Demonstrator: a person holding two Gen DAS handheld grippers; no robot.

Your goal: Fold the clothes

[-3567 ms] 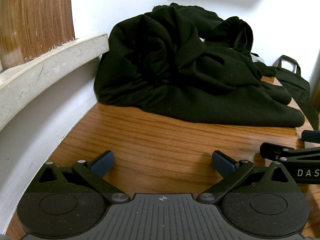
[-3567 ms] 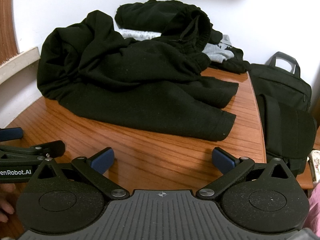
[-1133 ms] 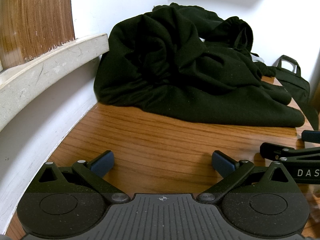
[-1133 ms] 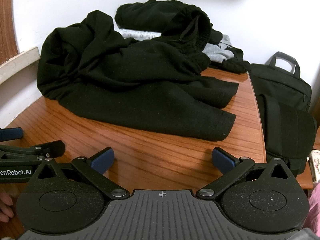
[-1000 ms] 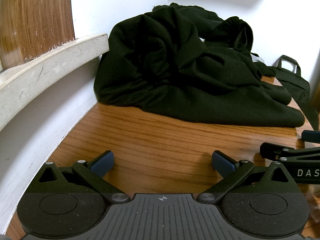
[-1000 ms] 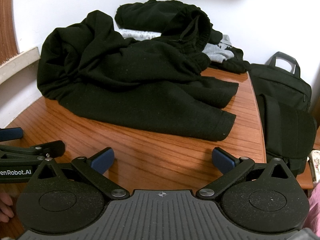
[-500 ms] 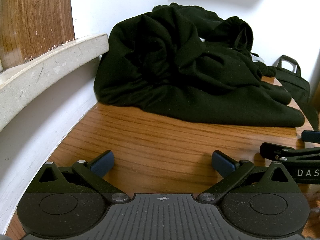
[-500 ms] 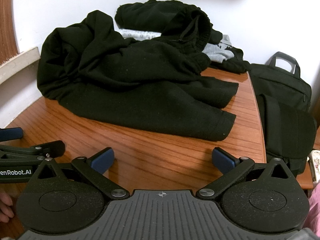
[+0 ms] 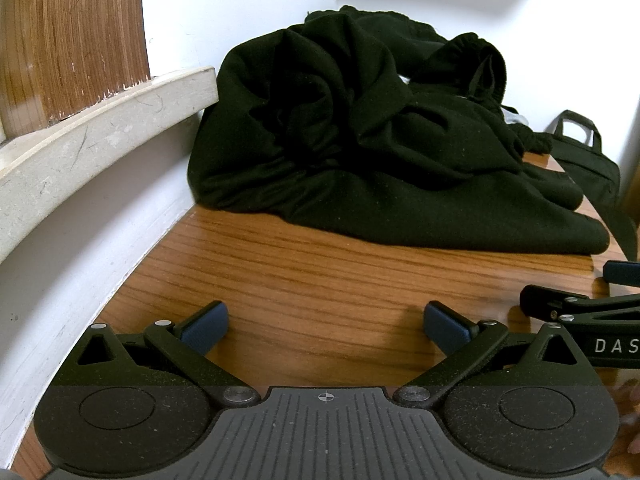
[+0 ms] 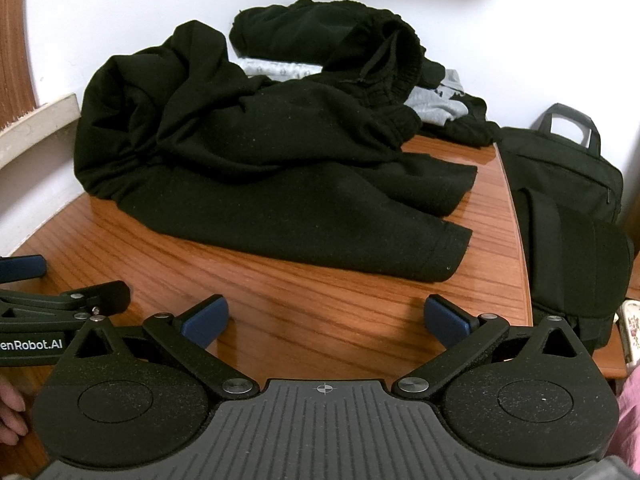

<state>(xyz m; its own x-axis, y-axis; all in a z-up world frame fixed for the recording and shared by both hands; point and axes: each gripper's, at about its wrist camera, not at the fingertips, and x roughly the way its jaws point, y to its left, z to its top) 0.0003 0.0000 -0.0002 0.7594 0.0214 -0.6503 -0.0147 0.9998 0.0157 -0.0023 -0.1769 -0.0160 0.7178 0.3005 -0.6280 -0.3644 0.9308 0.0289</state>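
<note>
A crumpled pile of black clothes (image 9: 372,152) lies on the wooden table (image 9: 320,284), against the back wall; it also shows in the right wrist view (image 10: 264,168), with one flat black leg or sleeve end (image 10: 420,248) pointing right. My left gripper (image 9: 326,326) is open and empty, low over bare wood in front of the pile. My right gripper (image 10: 326,322) is open and empty, beside the left one, also short of the pile. Each gripper's side shows in the other's view.
A grey garment (image 10: 436,104) lies behind the black pile. A black bag (image 10: 568,208) stands past the table's right edge. A stone ledge (image 9: 96,120) and white wall run along the left. Bare wood lies between the grippers and the pile.
</note>
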